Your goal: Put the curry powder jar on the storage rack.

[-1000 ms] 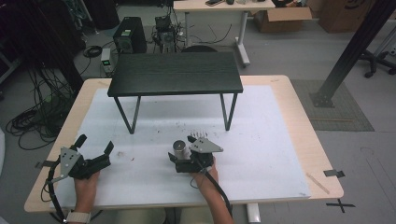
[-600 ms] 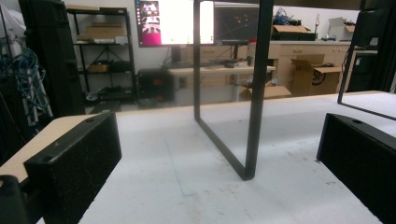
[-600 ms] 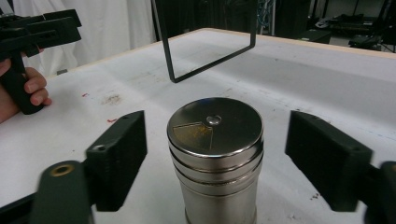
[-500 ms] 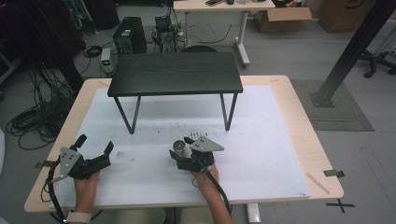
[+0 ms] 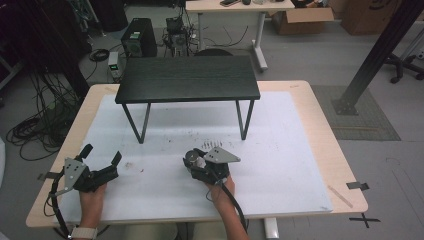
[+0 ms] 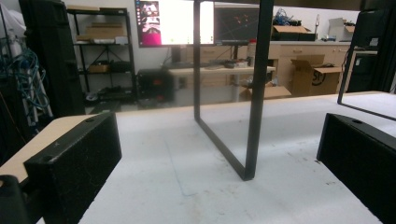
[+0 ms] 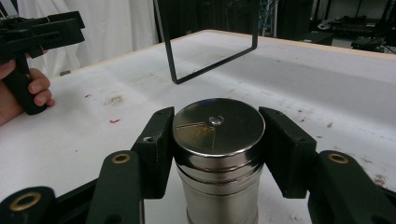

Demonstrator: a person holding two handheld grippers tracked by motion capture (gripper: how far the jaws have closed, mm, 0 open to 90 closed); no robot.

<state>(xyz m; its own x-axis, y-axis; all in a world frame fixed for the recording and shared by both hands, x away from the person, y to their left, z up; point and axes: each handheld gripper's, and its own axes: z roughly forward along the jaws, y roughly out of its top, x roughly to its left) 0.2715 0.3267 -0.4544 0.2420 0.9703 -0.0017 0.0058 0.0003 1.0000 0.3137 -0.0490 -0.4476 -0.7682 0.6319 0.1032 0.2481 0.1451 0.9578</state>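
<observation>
A steel shaker canister [image 5: 192, 158] with a flat lid stands upright on the white mat [image 5: 280, 145], near the middle front. My right gripper [image 5: 195, 163] is shut on it, one black jaw pressed against each side just below the lid [image 7: 218, 125]. Orange residue marks a wedge of the lid. My left gripper [image 5: 102, 154] rests low at the front left of the mat, open, with nothing between its jaws. In the left gripper view the two jaws stand wide apart, with a leg [image 6: 252, 93] of the black stand ahead of them.
A low black stand [image 5: 187, 79] on thin metal legs spans the mat's far half, its leg frame [image 7: 210, 60] beyond the shaker. Small crumbs and stains [image 5: 132, 165] dot the mat. The wooden table edge [image 5: 345, 165] borders the mat; cables and desks lie beyond.
My right gripper and the shaker have drifted very slightly toward the near edge. The left gripper has stayed where it was.
</observation>
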